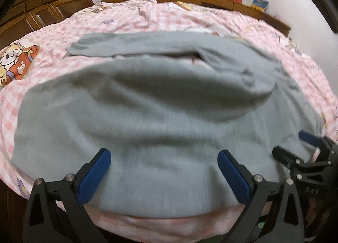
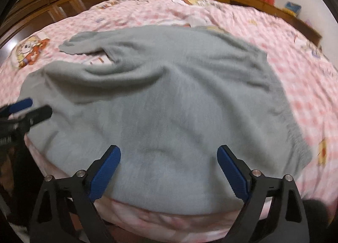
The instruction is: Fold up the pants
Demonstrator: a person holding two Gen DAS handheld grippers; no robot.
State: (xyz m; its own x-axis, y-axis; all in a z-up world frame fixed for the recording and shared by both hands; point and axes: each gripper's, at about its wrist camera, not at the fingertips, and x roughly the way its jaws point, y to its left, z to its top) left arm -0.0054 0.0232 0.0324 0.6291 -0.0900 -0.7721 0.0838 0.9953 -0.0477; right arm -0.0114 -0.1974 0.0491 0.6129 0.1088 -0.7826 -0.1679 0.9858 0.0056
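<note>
The left gripper [image 1: 164, 162] hovers with its blue pads wide apart, clamping nothing. Below and ahead of it the grey pants [image 1: 147, 120] lie spread on the pink checked bedsheet [image 1: 126, 21], one leg stretching away to the far left. To its right, the right gripper [image 2: 169, 158] likewise stands spread and empty, over the same pants near the bed's front edge.
</note>
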